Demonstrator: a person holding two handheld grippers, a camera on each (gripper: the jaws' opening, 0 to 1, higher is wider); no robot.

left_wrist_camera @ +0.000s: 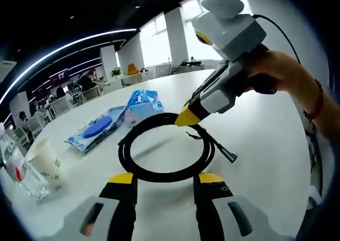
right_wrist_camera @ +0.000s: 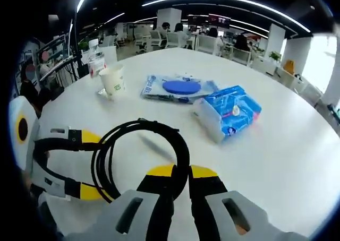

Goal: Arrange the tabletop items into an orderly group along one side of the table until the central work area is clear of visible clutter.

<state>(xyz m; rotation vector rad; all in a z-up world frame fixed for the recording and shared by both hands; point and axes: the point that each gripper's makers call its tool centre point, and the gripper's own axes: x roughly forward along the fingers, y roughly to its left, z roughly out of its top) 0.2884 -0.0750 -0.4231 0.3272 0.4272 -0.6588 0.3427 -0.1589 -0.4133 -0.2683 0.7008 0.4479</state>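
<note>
- A coiled black rubber cable (left_wrist_camera: pixel 166 148) lies in a loop on the round white table (left_wrist_camera: pixel 265 135), near both grippers; one end with a small metal plug (left_wrist_camera: pixel 232 157) sticks out to the side in the left gripper view.
- The right gripper (right_wrist_camera: pixel 181 172), yellow-tipped with grey jaws, has its jaws drawn nearly together around the near arc of the cable (right_wrist_camera: pixel 143 156), pinching it.
- In the left gripper view that same gripper (left_wrist_camera: pixel 187 117) comes in from the right, held by a person's hand (left_wrist_camera: pixel 273 74), its tip on the far side of the coil.
- The left gripper (left_wrist_camera: pixel 164 180) stands with jaws spread apart, the tips just at the near edge of the coil, holding nothing; in the right gripper view it (right_wrist_camera: pixel 87 164) straddles the left side of the loop.
- Beyond the cable lies a blue soft pack of tissues (right_wrist_camera: pixel 228 112), and just beside it a flat clear packet with a blue disc (right_wrist_camera: pixel 178 88).
- Farther off stand a white paper cup (right_wrist_camera: pixel 112 82) and a clear plastic bottle (right_wrist_camera: pixel 96 60), near each other.
</note>
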